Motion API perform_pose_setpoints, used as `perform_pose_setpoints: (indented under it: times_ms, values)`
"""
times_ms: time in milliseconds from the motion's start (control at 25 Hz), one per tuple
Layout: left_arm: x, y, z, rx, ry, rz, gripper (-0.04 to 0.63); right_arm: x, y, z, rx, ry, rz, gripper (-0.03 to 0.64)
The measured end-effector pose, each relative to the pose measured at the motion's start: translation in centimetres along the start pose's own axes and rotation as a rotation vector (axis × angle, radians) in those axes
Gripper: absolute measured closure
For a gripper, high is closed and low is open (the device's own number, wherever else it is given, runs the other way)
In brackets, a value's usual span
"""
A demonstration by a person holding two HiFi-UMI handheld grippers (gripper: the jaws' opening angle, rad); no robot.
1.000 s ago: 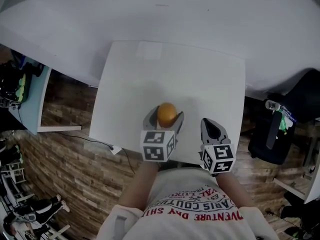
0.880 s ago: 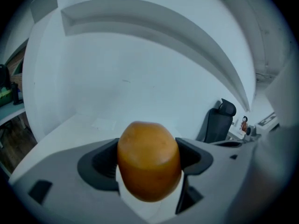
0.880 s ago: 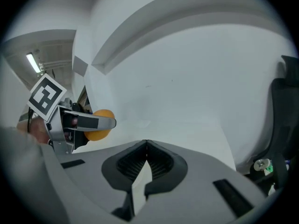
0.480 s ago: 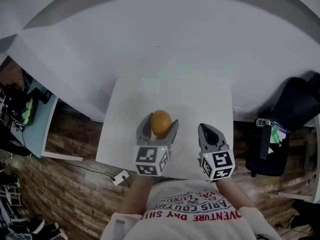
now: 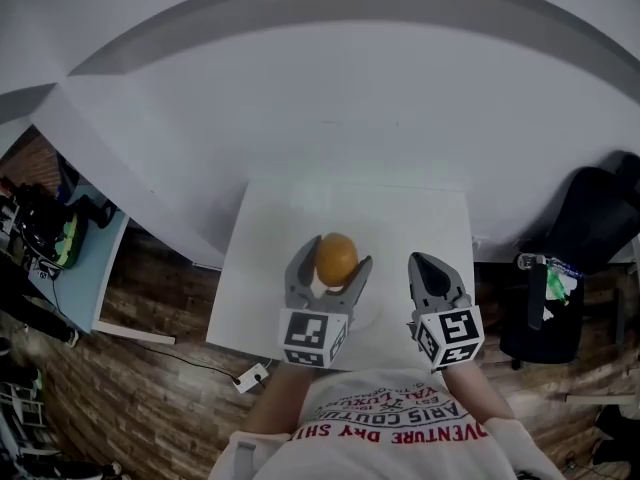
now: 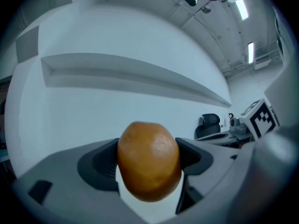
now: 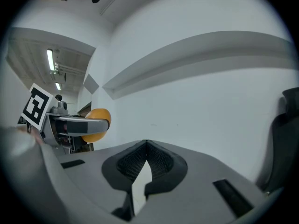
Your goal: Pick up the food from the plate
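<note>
A round orange-brown piece of food (image 5: 336, 256) sits between the jaws of my left gripper (image 5: 333, 260), held up over the small white table (image 5: 270, 268). In the left gripper view the food (image 6: 148, 160) fills the gap and both pads press on its sides. My right gripper (image 5: 427, 261) hovers to the right of it, over the table's near right part, jaws shut with nothing in them (image 7: 147, 144). The right gripper view shows the food (image 7: 100, 112) off to its left. A faint pale rim on the table under the left gripper may be the plate; I cannot tell.
A white wall with a ledge (image 5: 320, 98) rises just behind the table. A black chair (image 5: 592, 230) stands on the right, a light-blue desk (image 5: 95, 268) with clutter on the left. A white plug and cable (image 5: 250, 378) lie on the wood floor.
The head view has tilted up, showing more wall and less table. The left gripper has kept its hold on the food; both grippers sit slightly further right in the picture.
</note>
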State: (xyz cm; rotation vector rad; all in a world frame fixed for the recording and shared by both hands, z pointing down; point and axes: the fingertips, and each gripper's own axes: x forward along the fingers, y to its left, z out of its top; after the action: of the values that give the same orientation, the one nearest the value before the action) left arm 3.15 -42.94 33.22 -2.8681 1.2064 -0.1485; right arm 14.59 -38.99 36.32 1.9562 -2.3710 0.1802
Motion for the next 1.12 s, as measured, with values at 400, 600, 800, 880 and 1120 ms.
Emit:
perform_pose_setpoints:
  times_ms: [400,600,800,880,1120]
  values:
    - [1.1,-0.4,-0.1,0.019,-0.006,-0.018,0.222,0.5,0.3,0.2,-0.043,0.001,0.012,0.606]
    - [1.5,-0.5,-0.7,0.009,0.014,-0.027,0.222,1.0,0.3,-0.1,-0.05,0.012,0.011,0.606]
    - [1.8,-0.4,-0.9,0.006,0.017,-0.017,0.222,1.3,0.2,-0.4,-0.056,0.024,0.016,0.606]
    - [1.8,-0.3,-1.0,0.004,0.018,-0.014,0.222,1.4,0.3,-0.4,-0.06,0.025,0.019,0.606]
    - [1.8,-0.5,-1.3,-0.002,0.017,-0.016,0.222,1.5,0.5,-0.8,-0.061,0.037,0.031,0.606]
